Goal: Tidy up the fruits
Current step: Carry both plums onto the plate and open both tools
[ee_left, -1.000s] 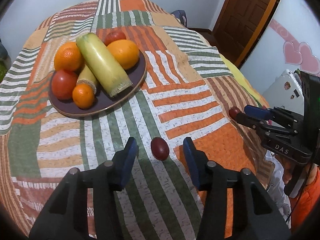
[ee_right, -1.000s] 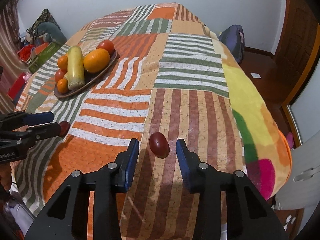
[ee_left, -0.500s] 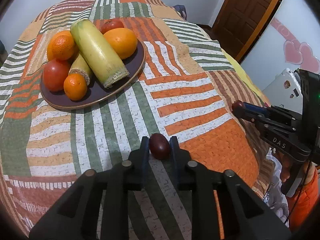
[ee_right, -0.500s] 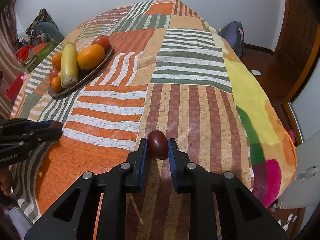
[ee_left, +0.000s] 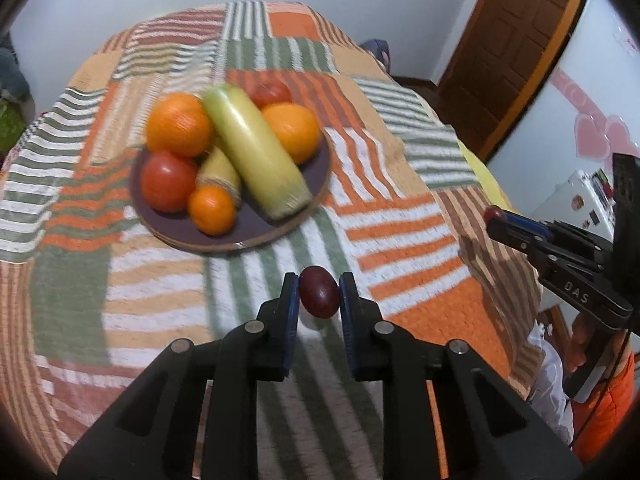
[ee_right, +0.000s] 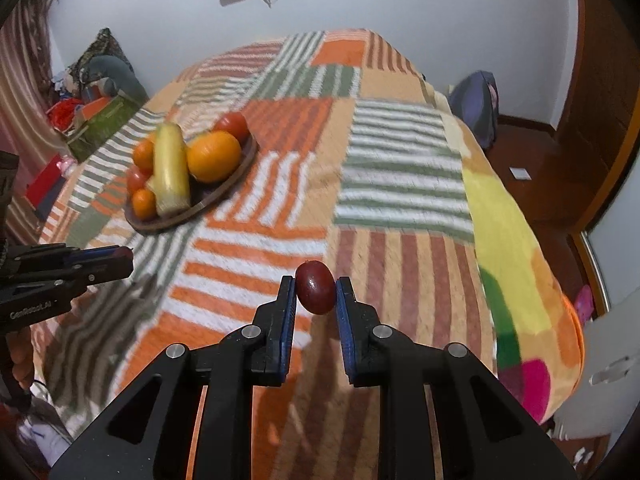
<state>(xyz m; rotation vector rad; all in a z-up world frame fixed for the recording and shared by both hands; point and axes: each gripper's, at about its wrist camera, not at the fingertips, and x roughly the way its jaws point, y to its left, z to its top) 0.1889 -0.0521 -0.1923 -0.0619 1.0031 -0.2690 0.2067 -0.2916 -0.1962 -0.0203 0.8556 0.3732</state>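
My left gripper (ee_left: 319, 294) is shut on a small dark red plum (ee_left: 319, 291) and holds it above the striped blanket. My right gripper (ee_right: 315, 290) is shut on a second dark red plum (ee_right: 315, 287), also lifted off the blanket. A dark round plate (ee_left: 256, 228) farther back holds oranges (ee_left: 179, 125), tomatoes (ee_left: 168, 181) and a long yellow-green squash (ee_left: 256, 156). The plate also shows in the right wrist view (ee_right: 224, 192) at the left. The right gripper with its plum shows at the right edge of the left wrist view (ee_left: 496, 216).
The patchwork blanket (ee_right: 400, 160) covers a bed that drops off at the right. A brown door (ee_left: 516, 40) stands at the back right. Boxes and clutter (ee_right: 88, 120) lie on the floor at the left of the bed.
Both grippers closed on their plums and lifted them off the blanket. The left gripper moved closer toward the plate.
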